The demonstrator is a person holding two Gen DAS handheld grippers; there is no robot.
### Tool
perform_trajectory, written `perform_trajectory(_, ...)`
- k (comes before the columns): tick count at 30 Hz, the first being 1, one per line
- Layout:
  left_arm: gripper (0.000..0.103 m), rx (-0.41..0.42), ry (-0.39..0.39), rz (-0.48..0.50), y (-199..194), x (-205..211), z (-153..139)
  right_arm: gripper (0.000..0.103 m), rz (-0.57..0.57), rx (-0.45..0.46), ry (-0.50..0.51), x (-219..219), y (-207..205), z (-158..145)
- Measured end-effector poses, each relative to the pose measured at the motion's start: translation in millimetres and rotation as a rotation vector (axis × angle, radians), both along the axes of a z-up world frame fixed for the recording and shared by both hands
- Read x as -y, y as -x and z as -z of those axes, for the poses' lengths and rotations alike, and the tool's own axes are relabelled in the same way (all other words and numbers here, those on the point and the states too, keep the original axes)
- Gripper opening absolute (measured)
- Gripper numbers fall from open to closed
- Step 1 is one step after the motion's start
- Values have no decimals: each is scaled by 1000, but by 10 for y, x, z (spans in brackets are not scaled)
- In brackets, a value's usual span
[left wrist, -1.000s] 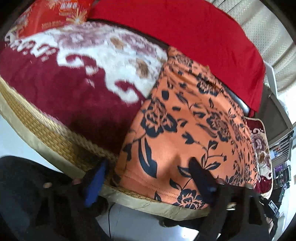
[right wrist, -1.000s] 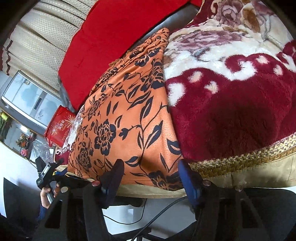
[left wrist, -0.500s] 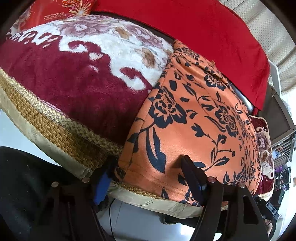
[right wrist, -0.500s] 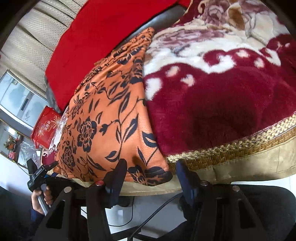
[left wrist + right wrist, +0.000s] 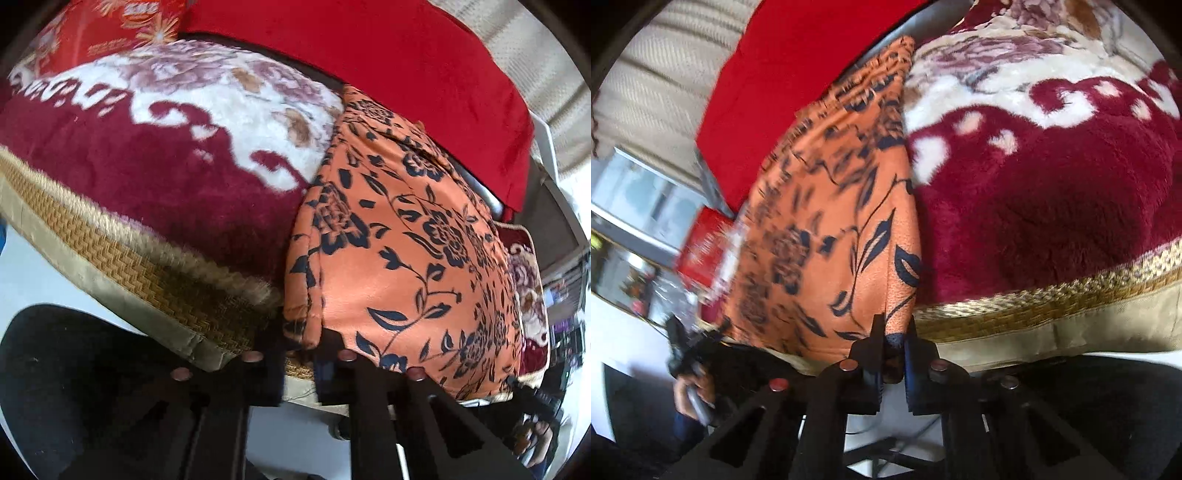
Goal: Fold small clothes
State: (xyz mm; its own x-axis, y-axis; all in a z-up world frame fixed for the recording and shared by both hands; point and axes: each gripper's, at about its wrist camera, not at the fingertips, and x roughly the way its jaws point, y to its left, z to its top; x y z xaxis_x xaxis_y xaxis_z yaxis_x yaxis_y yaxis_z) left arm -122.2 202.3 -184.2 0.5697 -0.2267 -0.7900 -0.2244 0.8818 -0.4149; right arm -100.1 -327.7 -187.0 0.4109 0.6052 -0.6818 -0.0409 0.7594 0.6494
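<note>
Underneath everything lies a plush maroon blanket [image 5: 155, 177] with cream flowers and a woven gold border [image 5: 122, 266], draped over a sofa seat whose back carries a plain red cloth [image 5: 388, 62]. Spread on the blanket, its near hem hanging at the seat's front edge, is the task's garment, an orange floral-print garment [image 5: 413, 236], lying mostly flat with its long axis running away from the cameras.

Half a second ago both grippers stood wide open astride the near hem; now each has closed. The left gripper [image 5: 301, 345] has its jaws drawn together on the garment's near left corner, where the cloth bunches into a thick fold between them. The right gripper [image 5: 892, 345] is pinched nearly shut on the opposite near corner, a narrow tongue of orange fabric squeezed between its black fingers [image 5: 875, 339]. The right view is smeared with motion.

With both near corners secured, I judge the first fold is about to start: lifting the hem and carrying it towards the far edge
</note>
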Motion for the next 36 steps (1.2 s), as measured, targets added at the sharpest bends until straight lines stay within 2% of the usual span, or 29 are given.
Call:
perform_trajectory(5, 8, 5, 6, -1, -86, 51, -9, 9, 25, -28, -114, 65, -30, 63)
perform_trajectory(10, 7, 55, 6, 16, -70, 73, -156, 8, 58, 20, -219, 118, 39, -128)
perform_trajectory(15, 7, 19, 33, -14, -94, -18, -75, 8, 81, -1, -238, 121, 20, -53)
perform_trajectory(17, 7, 65, 40, -5, -43, 2, -198, 8, 93, -26, -260, 136, 8, 19)
perform_trajectory(19, 7, 104, 25, 11, -11, 30, -320, 7, 100, 5, -286, 151, 19, -83)
perform_trajectory(22, 7, 77, 33, 7, -93, -1, -269, 7, 99, 47, -275, 182, -10, -204)
perform_trajectory(24, 7, 59, 42, -5, -125, -20, -236, 7, 116, 6, -295, 216, -66, -81)
perform_trajectory(26, 7, 91, 43, 5, -99, 10, -343, 7, 134, -11, -323, 226, -58, -29)
perform_trajectory(29, 7, 110, 9, 27, -170, 56, -426, 7, 132, 28, -351, 211, -34, -155)
perform_trajectory(32, 7, 52, 18, 10, -271, 16, -308, 7, 153, -12, -349, 251, -119, -20)
perform_trajectory(34, 7, 67, 8, 27, -292, 44, -385, 7, 165, -27, -375, 260, -147, 16)
perform_trajectory(36, 7, 99, -11, 58, -382, 91, -530, 7, 149, 4, -376, 219, -182, -114)
